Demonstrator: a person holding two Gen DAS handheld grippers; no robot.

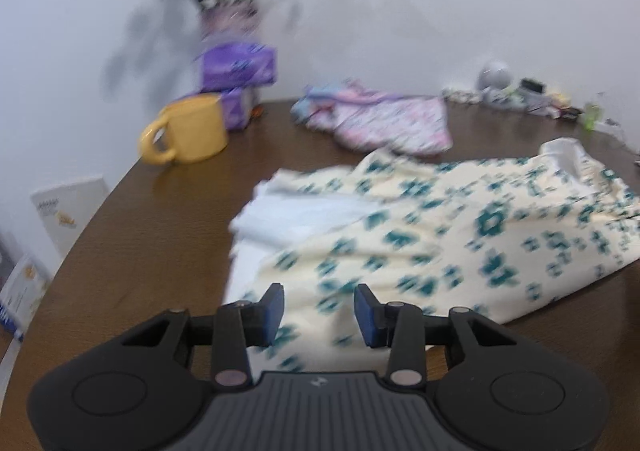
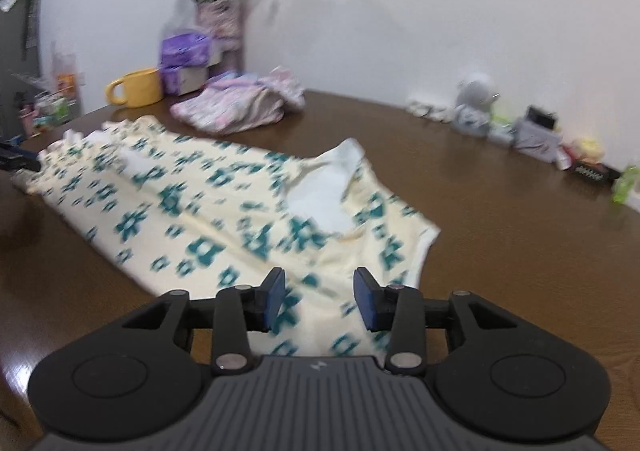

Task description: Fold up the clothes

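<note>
Left wrist view: left gripper jaws partly open, nothing pinched. The cream garment with teal print lies flat on the dark brown wooden table, its near edge under the gap between the blue pads.

Right wrist view: right gripper jaws partly open, empty; the garment's collar end lies below and ahead of the pads.

cream teal-print garment: 1 | folded pink clothes pile: 1 | yellow mug: 1 | flower vase: 1 | purple boxes: 2
</note>
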